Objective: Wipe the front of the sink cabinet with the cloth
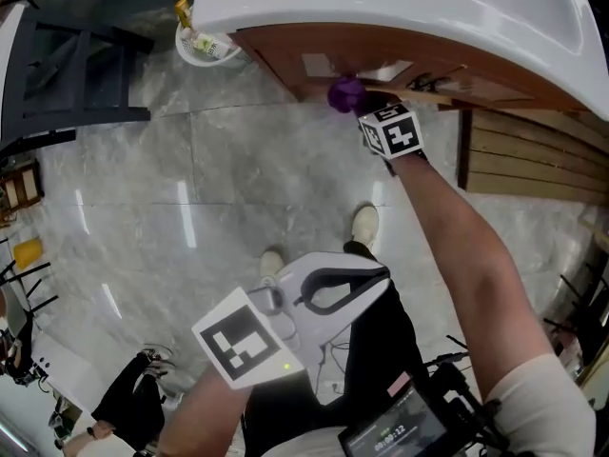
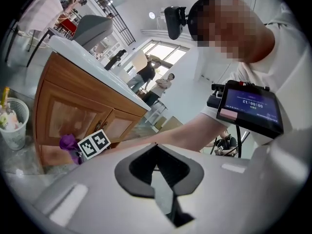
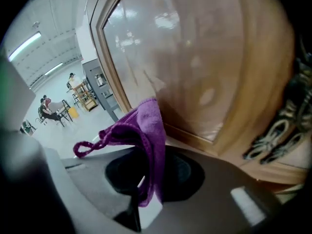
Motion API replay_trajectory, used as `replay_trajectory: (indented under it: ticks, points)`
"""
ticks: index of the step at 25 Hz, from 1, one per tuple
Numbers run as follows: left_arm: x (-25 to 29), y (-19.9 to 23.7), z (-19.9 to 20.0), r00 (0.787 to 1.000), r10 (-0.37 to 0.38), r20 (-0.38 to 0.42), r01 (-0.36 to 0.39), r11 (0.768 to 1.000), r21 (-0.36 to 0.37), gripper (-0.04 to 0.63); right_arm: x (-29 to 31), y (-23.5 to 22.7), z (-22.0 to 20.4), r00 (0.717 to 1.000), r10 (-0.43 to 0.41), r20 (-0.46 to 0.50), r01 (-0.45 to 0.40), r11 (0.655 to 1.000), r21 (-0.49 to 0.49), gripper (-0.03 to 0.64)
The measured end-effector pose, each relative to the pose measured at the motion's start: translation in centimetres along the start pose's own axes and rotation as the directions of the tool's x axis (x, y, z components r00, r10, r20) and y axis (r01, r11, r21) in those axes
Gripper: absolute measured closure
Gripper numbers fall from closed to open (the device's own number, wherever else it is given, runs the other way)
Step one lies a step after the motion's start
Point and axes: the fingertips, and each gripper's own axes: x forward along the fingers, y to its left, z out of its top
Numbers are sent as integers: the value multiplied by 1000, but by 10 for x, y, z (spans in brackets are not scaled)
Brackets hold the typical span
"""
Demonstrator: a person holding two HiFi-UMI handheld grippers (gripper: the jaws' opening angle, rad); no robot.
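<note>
Purple cloth (image 3: 144, 130) is pinched in the right gripper (image 3: 146, 199), jaws pressed together on a fold. The rest bunches forward past the tips, a loop tag trailing left. That bunching looks deliberate: fabric, not plastic, meets the wood. The cloth lies against the cabinet (image 3: 204, 57) door, on the lower rail of its glossy panel, left of the metal handle (image 3: 278, 130) at the frame's right edge. In the head view the right arm reaches to the upper centre, with the cloth tucked just under the overhanging white sink (image 1: 381, 8), so the gripper comes in low and angled. The left gripper (image 1: 328, 293) sits at lower centre, close to the body, jaws together on nothing. It is probably parked there because the wipe needs one tool only. A bin (image 1: 205, 46) stands at upper left beside the cabinet, well apart from the cloth. The wipe appears under way on one door. How much of the front is done cannot be told. Watch the handle: the loose loop could snag it.
</note>
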Motion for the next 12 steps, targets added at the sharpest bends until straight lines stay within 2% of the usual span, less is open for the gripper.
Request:
replay_trajectory:
  ticks: [12]
  points:
    - [76, -4, -5, 993, -94, -68, 95, 995, 16, 591, -64, -128, -66, 990, -139, -6, 139, 987, 76, 541]
